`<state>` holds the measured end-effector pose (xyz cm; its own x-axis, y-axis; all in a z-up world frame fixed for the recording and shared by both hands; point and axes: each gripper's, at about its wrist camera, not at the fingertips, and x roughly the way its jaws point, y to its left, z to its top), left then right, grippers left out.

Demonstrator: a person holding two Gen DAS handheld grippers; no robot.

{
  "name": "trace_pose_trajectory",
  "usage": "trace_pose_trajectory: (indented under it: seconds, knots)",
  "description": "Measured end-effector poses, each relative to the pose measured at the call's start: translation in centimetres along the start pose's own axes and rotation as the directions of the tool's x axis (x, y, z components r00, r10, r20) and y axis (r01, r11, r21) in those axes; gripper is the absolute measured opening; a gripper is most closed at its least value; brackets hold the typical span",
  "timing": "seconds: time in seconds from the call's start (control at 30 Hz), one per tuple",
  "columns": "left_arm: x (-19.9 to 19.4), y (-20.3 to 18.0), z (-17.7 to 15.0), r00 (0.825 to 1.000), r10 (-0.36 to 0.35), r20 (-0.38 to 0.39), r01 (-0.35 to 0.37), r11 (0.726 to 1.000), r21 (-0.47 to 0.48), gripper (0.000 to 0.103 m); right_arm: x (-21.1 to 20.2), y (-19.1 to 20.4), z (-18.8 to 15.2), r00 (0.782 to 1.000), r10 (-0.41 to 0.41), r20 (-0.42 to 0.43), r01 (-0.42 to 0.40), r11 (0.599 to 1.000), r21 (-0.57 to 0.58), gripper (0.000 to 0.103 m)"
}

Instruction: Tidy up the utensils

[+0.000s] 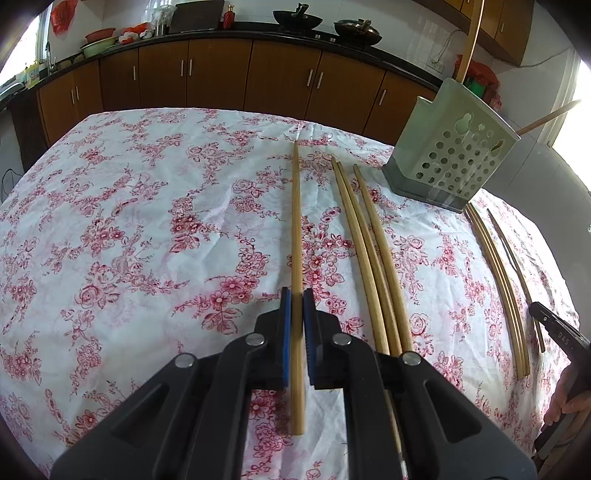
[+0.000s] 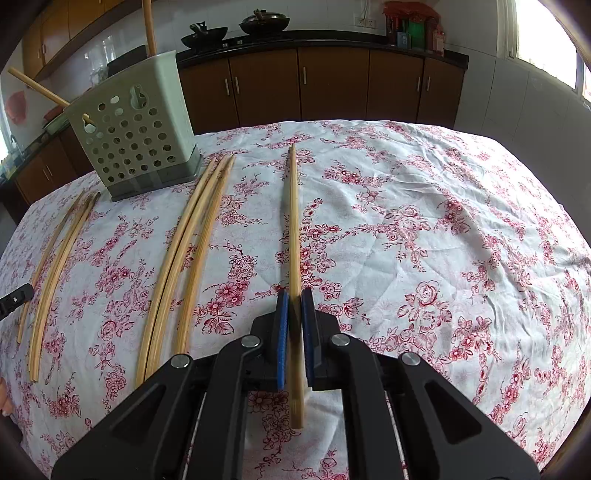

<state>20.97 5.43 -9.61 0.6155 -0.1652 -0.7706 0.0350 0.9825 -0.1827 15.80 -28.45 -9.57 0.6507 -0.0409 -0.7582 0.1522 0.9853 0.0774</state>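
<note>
1. Left chopstick (image 1: 296,258): a bamboo stick on the floral tablecloth (image 1: 147,221), long axis running straight away from the camera, far tip pointing toward the cabinets (image 1: 221,74). The left claw (image 1: 296,306) has its blue pads (image 1: 284,332) closed against the stick's near half.
2. Right chopstick (image 2: 293,240): same orientation, long axis away from the camera; it appears slightly raised, casting a shadow on the cloth. The right claw (image 2: 294,306) grips it near the thick end.
3. Loose chopsticks: a group of three (image 1: 369,258) lies just right of the left claw, parallel to the held stick; a second group (image 1: 498,277) lies farther right, near the table edge.
4. Utensil holder (image 1: 450,155): a pale green perforated caddy on a grey base, upright on the table beyond the loose sticks. It contains two sticks (image 1: 471,37), one near vertical, one leaning outward over the rim.
5. Background: woks (image 1: 297,18) on the kitchen counter.
</note>
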Motion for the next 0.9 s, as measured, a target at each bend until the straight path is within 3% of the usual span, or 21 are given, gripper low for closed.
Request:
trace_pose_trajectory:
  seconds: [0.63, 0.83, 0.9]
  knots:
    - [-0.8, 0.1, -0.5, 0.999, 0.006, -0.032, -0.005, 1.0, 0.021, 0.011, -0.9, -0.5, -1.0, 1.0, 0.027, -0.004, -0.027, 1.0, -0.01, 0.009]
    - [-1.1, -1.2, -1.5, 0.997, 0.073, -0.005, -0.072, 0.99, 0.123, 0.009, -1.3, -1.0, -0.8, 0.999, 0.041, 0.002, -0.041, 0.999, 0.008, 0.008]
    - [-1.5, -1.2, -1.2, 0.998, 0.066, -0.008, -0.064, 0.99, 0.125, 0.008, -2.7, -1.3, -0.3, 0.998, 0.04, 0.053, -0.04, 0.999, 0.012, 0.008]
